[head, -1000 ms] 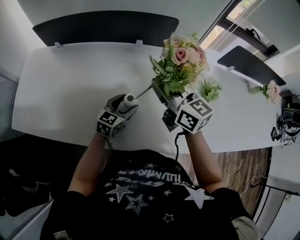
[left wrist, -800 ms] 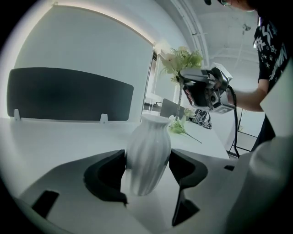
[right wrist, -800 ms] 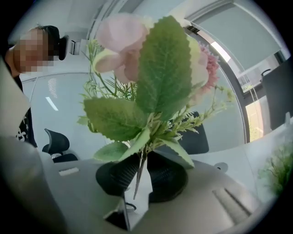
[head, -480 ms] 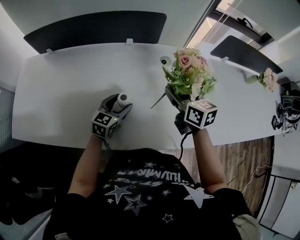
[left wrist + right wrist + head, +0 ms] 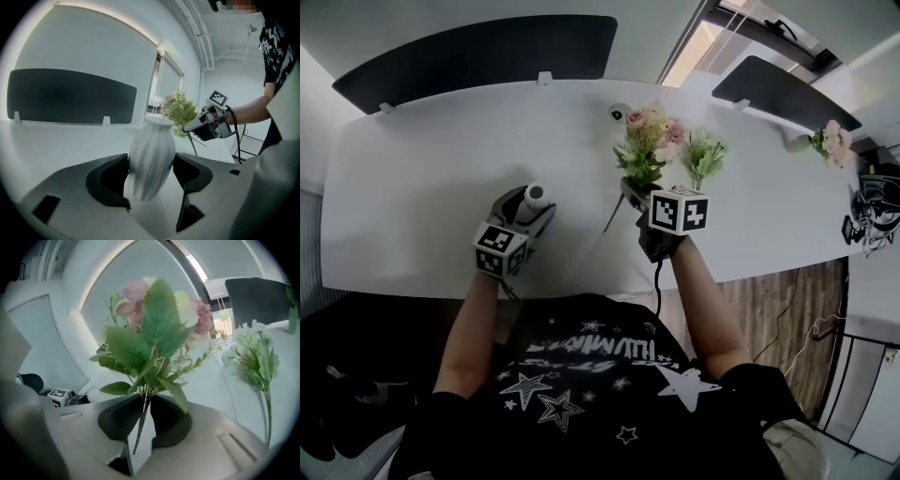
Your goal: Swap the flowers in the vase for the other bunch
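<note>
My left gripper (image 5: 528, 202) clamps the vase (image 5: 151, 159) to steady it; right of the vase, my right gripper (image 5: 145, 416) pinches the pink bunch (image 5: 157, 329) by its stems, probably to lay it aside.

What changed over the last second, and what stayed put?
The right gripper carried the pink bouquet down toward the table, near the green bunch lying there, still clamped on its stems. The left gripper kept holding the white vase in place.
</note>
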Demonstrator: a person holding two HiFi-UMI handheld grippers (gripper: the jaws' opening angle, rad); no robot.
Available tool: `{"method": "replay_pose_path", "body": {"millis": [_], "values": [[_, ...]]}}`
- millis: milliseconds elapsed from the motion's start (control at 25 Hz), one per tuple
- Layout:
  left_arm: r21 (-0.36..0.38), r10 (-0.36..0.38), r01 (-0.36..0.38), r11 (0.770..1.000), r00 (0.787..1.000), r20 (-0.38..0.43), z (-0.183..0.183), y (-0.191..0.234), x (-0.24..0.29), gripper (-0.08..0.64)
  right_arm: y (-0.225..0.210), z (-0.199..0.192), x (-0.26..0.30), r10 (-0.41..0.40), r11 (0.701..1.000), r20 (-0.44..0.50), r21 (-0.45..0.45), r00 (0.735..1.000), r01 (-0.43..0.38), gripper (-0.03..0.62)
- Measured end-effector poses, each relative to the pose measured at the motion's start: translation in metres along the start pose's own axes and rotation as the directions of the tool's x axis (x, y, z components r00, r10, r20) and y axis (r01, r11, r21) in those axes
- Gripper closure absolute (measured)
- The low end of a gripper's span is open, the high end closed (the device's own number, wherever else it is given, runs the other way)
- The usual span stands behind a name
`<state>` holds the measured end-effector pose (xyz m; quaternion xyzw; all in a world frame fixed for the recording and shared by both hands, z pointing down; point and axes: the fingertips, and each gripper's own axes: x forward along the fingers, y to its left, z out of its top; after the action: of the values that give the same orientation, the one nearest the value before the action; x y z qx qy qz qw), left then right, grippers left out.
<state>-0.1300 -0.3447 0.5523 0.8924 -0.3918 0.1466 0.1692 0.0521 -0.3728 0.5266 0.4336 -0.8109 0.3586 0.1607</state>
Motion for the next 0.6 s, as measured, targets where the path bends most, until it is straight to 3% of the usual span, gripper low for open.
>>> {"method": "replay_pose_path", "body": {"millis": [600], "values": [[-0.011, 0.011, -0.011, 1.0, 1.0, 0.002, -0.002, -0.002, 0.001, 0.255, -0.049, -0.033, 0.039, -0.172, 0.977, -0.119, 0.104, 0.978, 0.185, 0.537]]}}
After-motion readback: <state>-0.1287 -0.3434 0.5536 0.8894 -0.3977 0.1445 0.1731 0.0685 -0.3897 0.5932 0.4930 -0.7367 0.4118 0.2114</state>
